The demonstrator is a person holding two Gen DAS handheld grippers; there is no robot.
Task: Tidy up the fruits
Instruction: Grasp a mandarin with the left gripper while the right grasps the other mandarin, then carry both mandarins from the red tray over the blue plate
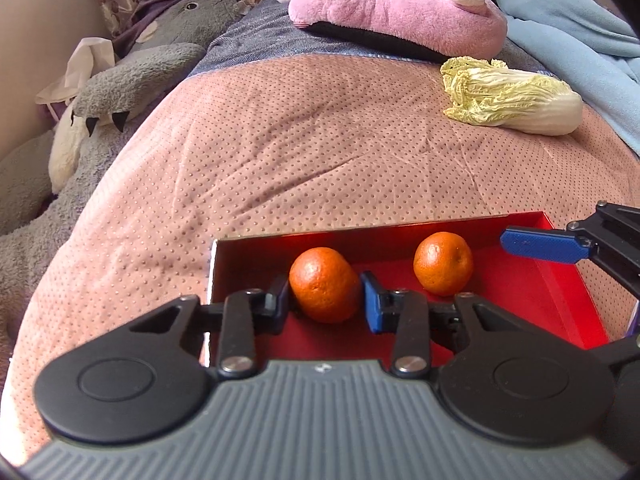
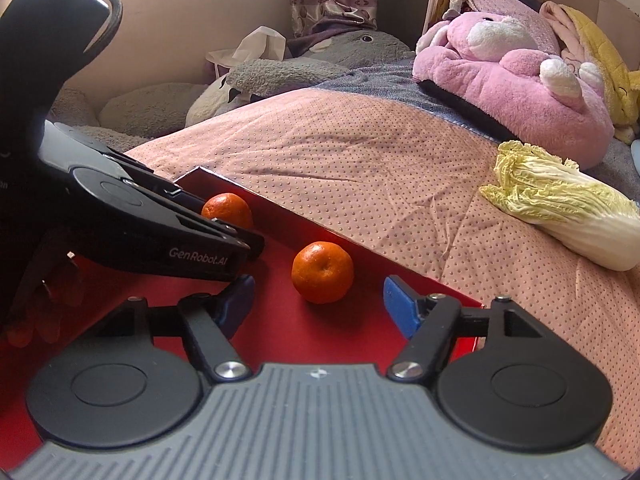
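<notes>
Looking along the left gripper (image 1: 325, 294), we see its fingers set narrowly on either side of a mandarin (image 1: 323, 290) inside the red tray (image 1: 560, 296); the dark pad sits against the fruit's left side and the blue pad (image 1: 371, 300) just beside its right side, though we cannot tell whether they actually press it. A second mandarin (image 1: 443, 263) lies loose on the tray floor to the right, near the far wall and apart from the first. The tray rests on the pink dotted bedspread (image 1: 300, 140) of the bed.

From the right wrist view, the right gripper (image 2: 318, 304) hovers over the tray's near-right part with its fingers spread wide; the loose mandarin (image 2: 322, 272) sits ahead of the gap, touching neither pad. The left gripper's black body (image 2: 160, 232) crosses the left of that view and covers part of the mandarin it flanks (image 2: 226, 208).

On the bedspread beyond the tray, off to the right, a napa cabbage (image 1: 516, 98) lies on its side, well apart from the tray. Behind it rest a pink plush rabbit (image 1: 396, 12) and a light blue blanket (image 1: 580, 40). A grey plush toy (image 1: 132, 76) lies along the bed's left edge, with a tissue box (image 2: 256, 46) behind it.
</notes>
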